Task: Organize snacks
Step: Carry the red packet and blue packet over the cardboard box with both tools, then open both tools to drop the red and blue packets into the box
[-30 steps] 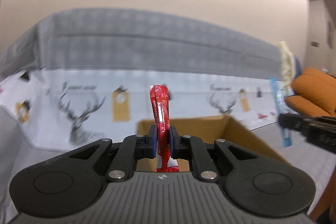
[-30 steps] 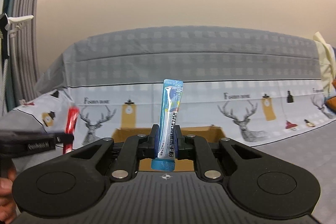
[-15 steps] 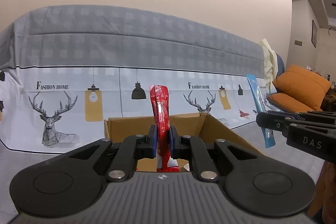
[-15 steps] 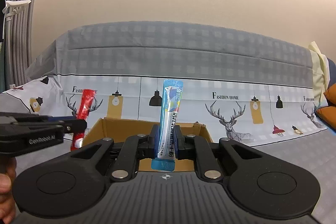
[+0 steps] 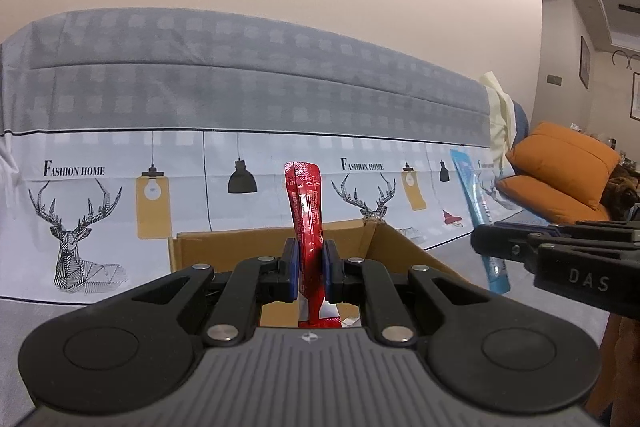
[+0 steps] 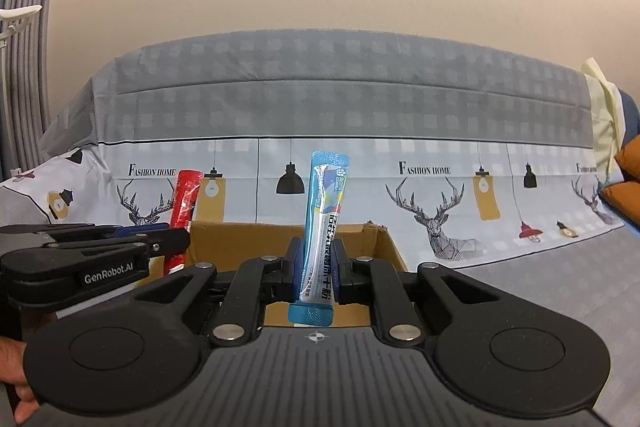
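I hold two stick-shaped snack packets upright over an open cardboard box (image 5: pixel 276 247), one in each tool, a pose that looks meant to line both up for dropping inside. My left gripper (image 5: pixel 308 267) has its jaws clenched on the lower part of a red sachet (image 5: pixel 305 211), so most of the packet stands above the pads and its bottom tail hangs below, toward the box. My right gripper (image 6: pixel 316 273) grasps a blue sachet (image 6: pixel 325 211) the same way, low on its body, the crimped lower end poking out beneath the jaws.

Both tools point level toward a sofa draped in a grey cover printed with deer and lamps (image 6: pixel 400 115), and they sit side by side: the right wrist view catches the left tool just to its left with the red packet, and the left wrist view catches the right tool at its right edge with the blue one. The box lies between me and the sofa, directly ahead of both sets of jaws. Its floor is mostly hidden; I judge neither packet is released yet.
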